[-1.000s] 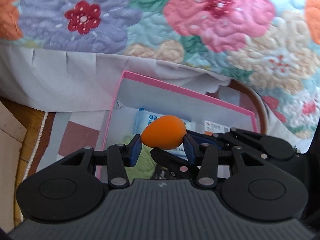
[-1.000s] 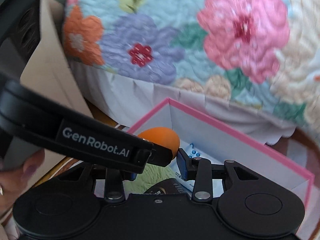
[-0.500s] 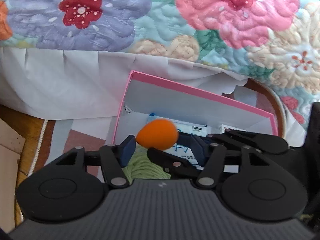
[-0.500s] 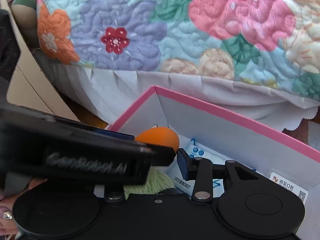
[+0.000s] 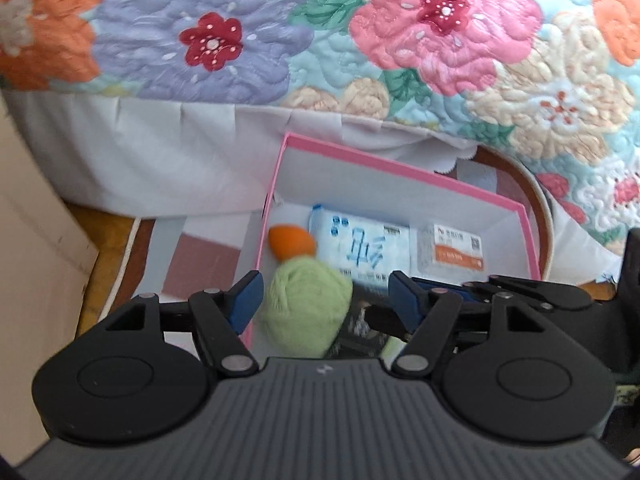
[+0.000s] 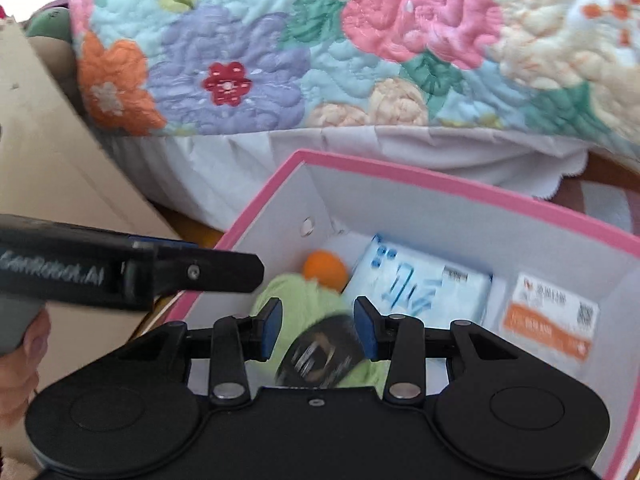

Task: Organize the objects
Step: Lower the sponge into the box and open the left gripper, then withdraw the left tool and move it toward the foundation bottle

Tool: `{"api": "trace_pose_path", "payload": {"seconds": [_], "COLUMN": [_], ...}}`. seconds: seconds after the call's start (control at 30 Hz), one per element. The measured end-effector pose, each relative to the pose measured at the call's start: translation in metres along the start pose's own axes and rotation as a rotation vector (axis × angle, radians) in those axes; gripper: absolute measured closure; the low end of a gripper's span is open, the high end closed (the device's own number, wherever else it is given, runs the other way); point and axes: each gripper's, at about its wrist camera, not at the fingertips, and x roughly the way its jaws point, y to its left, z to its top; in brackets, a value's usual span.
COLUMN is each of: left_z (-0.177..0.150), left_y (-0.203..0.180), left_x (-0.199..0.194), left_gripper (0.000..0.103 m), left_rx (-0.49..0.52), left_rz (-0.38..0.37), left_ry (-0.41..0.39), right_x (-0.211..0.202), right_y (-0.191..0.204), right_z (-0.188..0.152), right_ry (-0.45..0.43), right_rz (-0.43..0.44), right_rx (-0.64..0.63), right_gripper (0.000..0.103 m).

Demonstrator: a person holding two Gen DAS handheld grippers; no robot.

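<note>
While your left gripper (image 5: 322,294) hangs tilted down over the pink-rimmed white cardboard box (image 5: 400,174), its blue-padded jaws have just been opening and now stand spread with nothing pinched between them. A second ago they clamped the orange egg-shaped sponge (image 5: 291,242); now that sponge lies inside the box near its far left corner, at about eleven o'clock from the pale green ball of yarn (image 5: 306,308) and touching it, with the white-and-blue soft packet (image 5: 360,246) just to its three o'clock side. Blue printed characters run across that packet, too blurred to read, and the small white box with an orange band (image 5: 450,250) further toward three o'clock carries a code square and tiny print you cannot make out. From the right wrist view the side of your left gripper shows pale lettering that reads roughly as "GenRobot.AI", smeared by motion. Your right gripper (image 6: 316,328) also points down into the box, its jaws set narrowly apart over a dark cylindrical object (image 6: 320,354) with blurred printing; whether the pads press on it you cannot tell. A fingertip of your left hand (image 6: 20,352) shows at nine o'clock, and the flowered quilt (image 6: 320,40) fills twelve o'clock.
</note>
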Motion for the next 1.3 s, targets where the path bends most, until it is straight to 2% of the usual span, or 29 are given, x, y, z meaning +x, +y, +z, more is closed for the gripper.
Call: {"api": "trace_pose_path", "payload": {"seconds": [0.2,0.3,0.37,0.57,0.83,1.07,1.2,1.3], "left_z": [-0.006,-0.006,-0.009,-0.035,-0.068,-0.103,-0.123,-0.14], "left_y": [-0.013,-0.024,-0.029,-0.034,-0.044,-0.048,-0.042,-0.037], "left_x": [-0.044,-0.072,-0.09,-0.129,-0.178,-0.197,-0.199,-0.192], "left_gripper": [0.034,0.033,0.024,0.024,0.024,0.024,0.023,0.023], "left_rx": [0.039,0.08,0.107,0.178,0.217,0.254,0.234,0.221], "left_rz": [0.009,0.017,0.029,0.05,0.033,0.047,0.034,0.051], "left_ry": [0.009,0.004,0.015,0.054,0.051,0.068,0.088,0.124], "right_x": [-0.056,-0.088,-0.105,-0.148,-0.192,-0.226,-0.234,-0.232], "right_y": [0.029,0.043,0.05,0.075,0.106,0.13,0.145,0.153], "right_z": [-0.006,-0.005,-0.006,-0.023,-0.051,-0.07,-0.084,-0.096], "right_ry": [-0.025,-0.04,-0.036,-0.02,0.014,-0.004,0.02,0.042], "right_rz": [-0.04,-0.075,-0.093,-0.119,-0.106,-0.068,-0.043,-0.032], "right_rx": [-0.042,-0.075,-0.079,-0.116,-0.168,-0.225,-0.28,-0.312], "right_gripper": [0.055,0.051,0.05,0.049,0.046,0.046,0.044,0.041]}}
